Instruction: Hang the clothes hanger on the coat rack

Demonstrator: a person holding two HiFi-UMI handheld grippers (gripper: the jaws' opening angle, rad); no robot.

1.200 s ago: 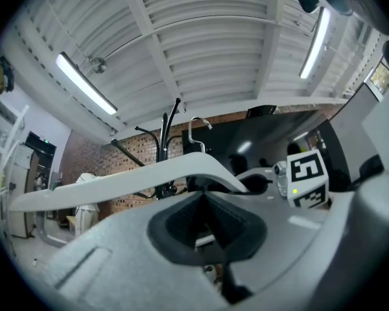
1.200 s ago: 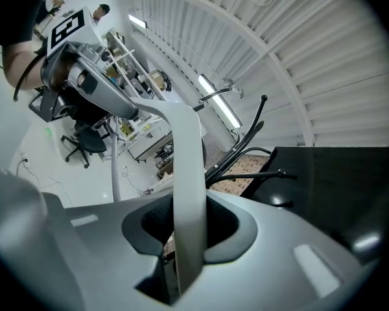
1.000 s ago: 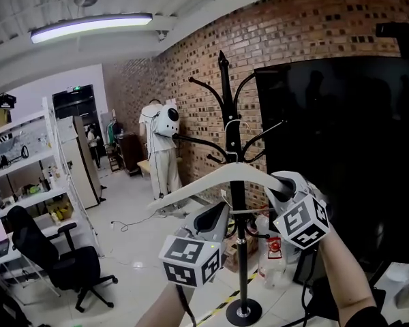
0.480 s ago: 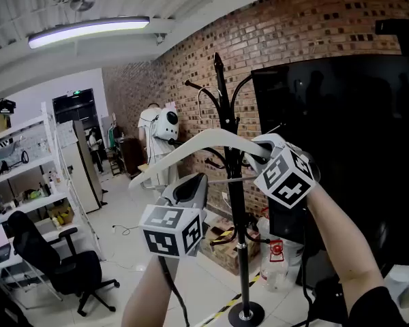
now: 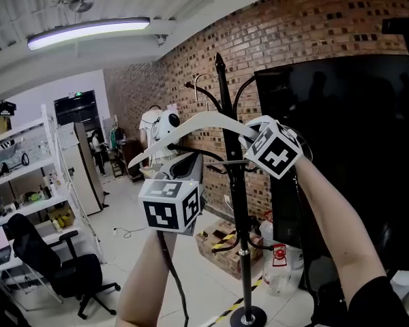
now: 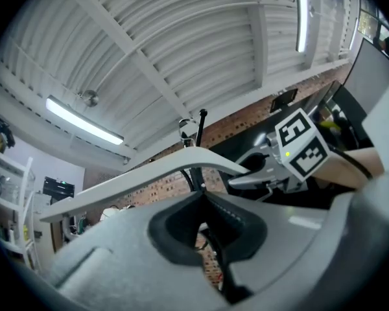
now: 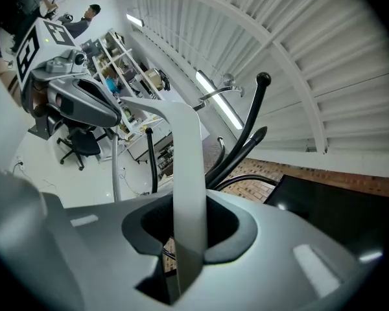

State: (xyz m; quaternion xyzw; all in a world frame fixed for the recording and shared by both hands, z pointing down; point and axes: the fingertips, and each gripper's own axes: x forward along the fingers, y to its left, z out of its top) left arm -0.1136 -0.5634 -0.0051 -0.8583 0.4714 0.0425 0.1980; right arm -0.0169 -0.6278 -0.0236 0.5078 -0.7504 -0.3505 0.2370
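Note:
A white clothes hanger (image 5: 204,121) is held high in front of the black coat rack (image 5: 226,107). Its thin metal hook (image 5: 198,82) is up beside the rack's top curved arms. My right gripper (image 5: 249,136) is shut on the hanger's right arm, which runs as a white strip (image 7: 185,173) between the jaws. My left gripper (image 5: 194,161) sits below the hanger's middle, jaws closed on its thin lower bar. In the left gripper view the white arm (image 6: 149,173) passes above those jaws, with the rack's pole (image 6: 201,118) behind.
A large black screen (image 5: 341,148) stands right of the rack against the brick wall (image 5: 293,33). Boxes (image 5: 221,240) and bottles (image 5: 273,271) lie round the rack's base. A white figure (image 5: 165,125), shelves (image 5: 20,176) and an office chair (image 5: 54,264) are further left.
Both grippers have lifted the hanger up and a little to the left. Its hook has gone from the rack's middle arms to the top ones.

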